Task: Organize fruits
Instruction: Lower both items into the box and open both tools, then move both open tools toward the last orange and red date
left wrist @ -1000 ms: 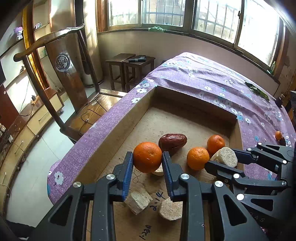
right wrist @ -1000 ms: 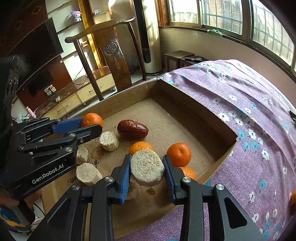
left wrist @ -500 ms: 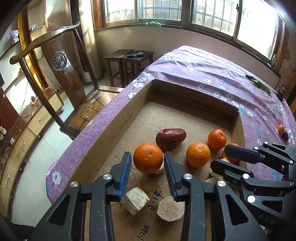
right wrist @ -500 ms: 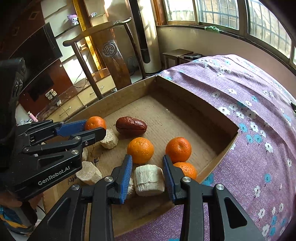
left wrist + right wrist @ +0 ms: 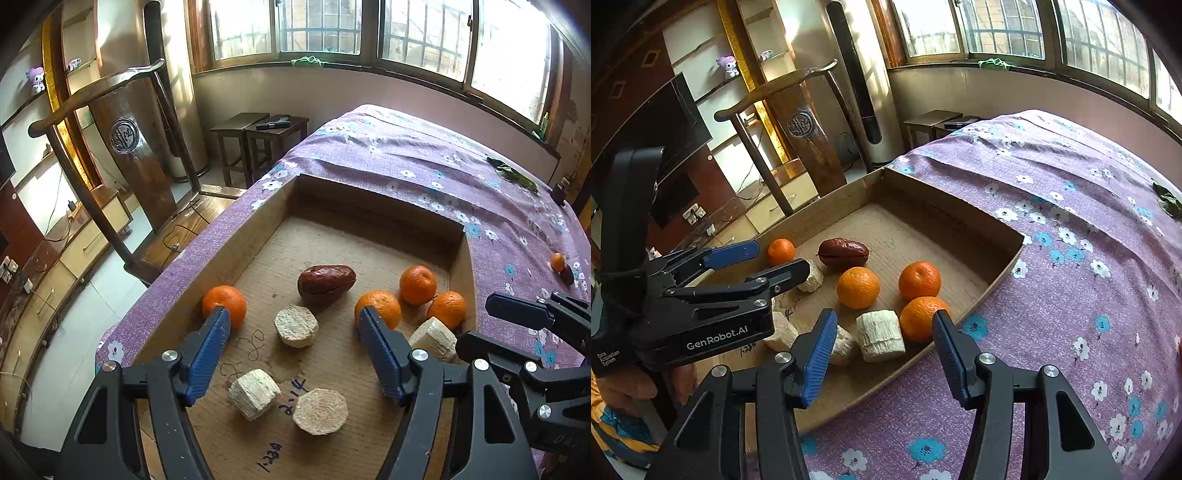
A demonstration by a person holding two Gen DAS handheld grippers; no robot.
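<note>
A cardboard box (image 5: 369,195) (image 5: 960,201) on the purple cloth holds several oranges, a red date (image 5: 327,282) (image 5: 843,252) and several pale chunks. My left gripper (image 5: 293,328) (image 5: 779,258) is opening with nothing gripped. An orange (image 5: 224,305) (image 5: 781,251) rests by the left finger's tip at the box's left wall, and a pale chunk (image 5: 296,326) lies on the floor between the jaws. My right gripper (image 5: 884,321) (image 5: 476,320) is opening too. A ribbed pale chunk (image 5: 881,334) (image 5: 432,339) lies free between its pads, beside an orange (image 5: 919,318).
On the cloth right of the box lie a small orange (image 5: 557,261) and a dark date (image 5: 567,275). A wooden chair (image 5: 122,140) stands left of the table, two stools (image 5: 258,140) beyond it. A green leaf (image 5: 513,175) lies far right.
The left jaws spread and let go of the orange, which now sits by the box's left wall. The right gripper lowered the pale chunk into the box and released it.
</note>
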